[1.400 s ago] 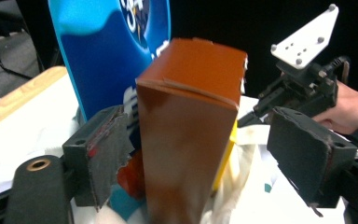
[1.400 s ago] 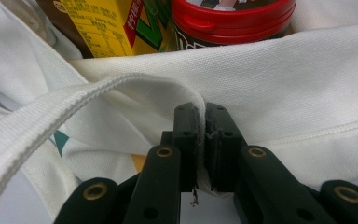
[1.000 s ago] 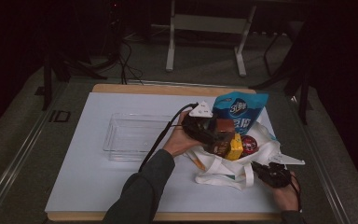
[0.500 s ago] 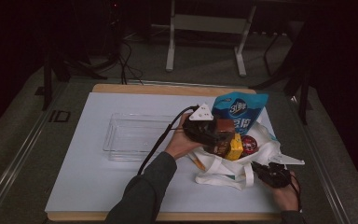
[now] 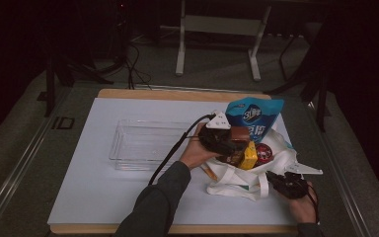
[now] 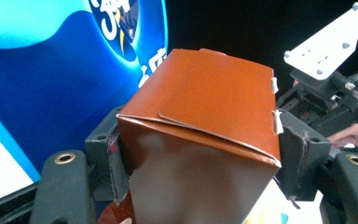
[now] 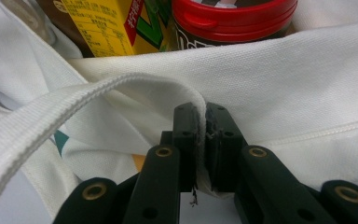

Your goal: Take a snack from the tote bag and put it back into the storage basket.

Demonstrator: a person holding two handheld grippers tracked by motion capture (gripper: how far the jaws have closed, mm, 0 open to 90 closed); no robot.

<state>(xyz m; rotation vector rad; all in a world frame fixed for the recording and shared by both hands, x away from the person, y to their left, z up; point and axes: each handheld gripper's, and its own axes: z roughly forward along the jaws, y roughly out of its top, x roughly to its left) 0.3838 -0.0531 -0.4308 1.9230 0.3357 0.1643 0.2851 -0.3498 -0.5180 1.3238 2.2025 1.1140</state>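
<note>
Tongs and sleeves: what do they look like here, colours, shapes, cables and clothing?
Both tongs are black. The left tongs carry a pale grey three-cornered plate with small studs, and a black cable trails back past a dark grey sleeve. The right tongs have flat jaws on arms with brass-ringed holes and frayed pad edges.

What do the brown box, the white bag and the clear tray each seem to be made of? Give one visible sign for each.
Brown box: probably coated cardboard; folded flaps and a soft sheen. White bag: woven cloth, likely canvas; visible weave and stitched hem, matte. Clear tray: apparently rigid transparent plastic; the table's white top shows through its glossy walls.
</note>
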